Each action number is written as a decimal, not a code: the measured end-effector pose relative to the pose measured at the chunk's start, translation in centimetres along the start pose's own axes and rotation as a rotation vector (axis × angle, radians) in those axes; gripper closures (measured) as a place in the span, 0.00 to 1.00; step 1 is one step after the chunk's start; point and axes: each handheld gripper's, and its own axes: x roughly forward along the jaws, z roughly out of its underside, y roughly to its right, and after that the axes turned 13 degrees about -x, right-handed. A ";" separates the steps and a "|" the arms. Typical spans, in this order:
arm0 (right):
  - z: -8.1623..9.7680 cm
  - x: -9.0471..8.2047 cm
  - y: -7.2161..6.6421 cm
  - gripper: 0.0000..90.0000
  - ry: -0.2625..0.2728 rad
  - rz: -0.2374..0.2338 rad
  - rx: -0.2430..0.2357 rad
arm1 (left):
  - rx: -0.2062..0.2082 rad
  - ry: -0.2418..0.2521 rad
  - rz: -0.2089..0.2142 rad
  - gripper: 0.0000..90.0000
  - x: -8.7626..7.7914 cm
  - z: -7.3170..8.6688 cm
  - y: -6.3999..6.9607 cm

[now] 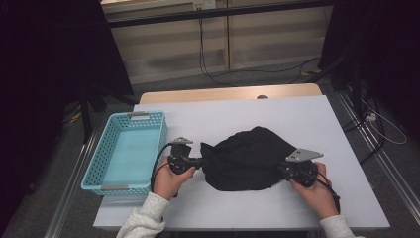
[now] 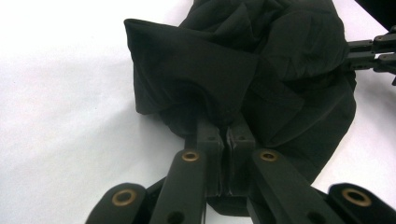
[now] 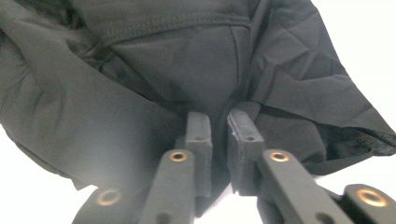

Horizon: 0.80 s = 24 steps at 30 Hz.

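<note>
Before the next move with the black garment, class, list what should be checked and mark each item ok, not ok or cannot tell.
1. Left hand-held gripper pinches the black garment at its left edge: ok, jaws closed on a fold.
2. Right hand-held gripper grips cloth: cannot tell; a narrow gap shows between the jaws, with fabric draped over the tips.
3. Garment lies wholly on the white table: ok.
4. Garment spread flat: not ok, it is bunched in a heap.
5. Blue basket free to receive something: ok, nothing shows inside.
6. Basket apart from the garment: ok, it sits left of it.
</note>
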 end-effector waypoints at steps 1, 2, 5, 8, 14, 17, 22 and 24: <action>-0.1 -0.2 0.1 0.92 0.002 -0.013 0.014 | -0.001 0.001 0.001 0.96 0.0 0.0 0.0; -0.2 -0.6 0.5 0.92 0.017 -0.015 0.037 | 0.001 0.001 0.002 0.96 -0.1 0.0 -0.1; 0.1 -2.0 2.0 0.94 0.085 0.000 0.143 | 0.001 -0.001 0.009 0.93 -0.1 0.2 -0.2; 1.4 -2.2 3.3 0.94 0.056 0.031 0.197 | 0.013 -0.015 -0.002 0.77 0.1 0.5 -0.2; 2.0 -1.6 3.5 0.94 0.012 0.034 0.204 | 0.019 -0.033 0.018 0.57 0.1 1.3 0.2; 2.1 -1.6 3.6 0.94 -0.004 0.048 0.210 | 0.029 -0.032 0.011 0.48 0.0 1.9 0.4; 2.3 -1.4 3.8 0.94 -0.011 0.046 0.202 | 0.039 -0.043 -0.013 0.42 -0.1 2.6 0.2; 2.2 -1.3 3.8 0.94 -0.012 0.045 0.203 | 0.051 -0.043 -0.020 0.43 0.3 2.9 0.2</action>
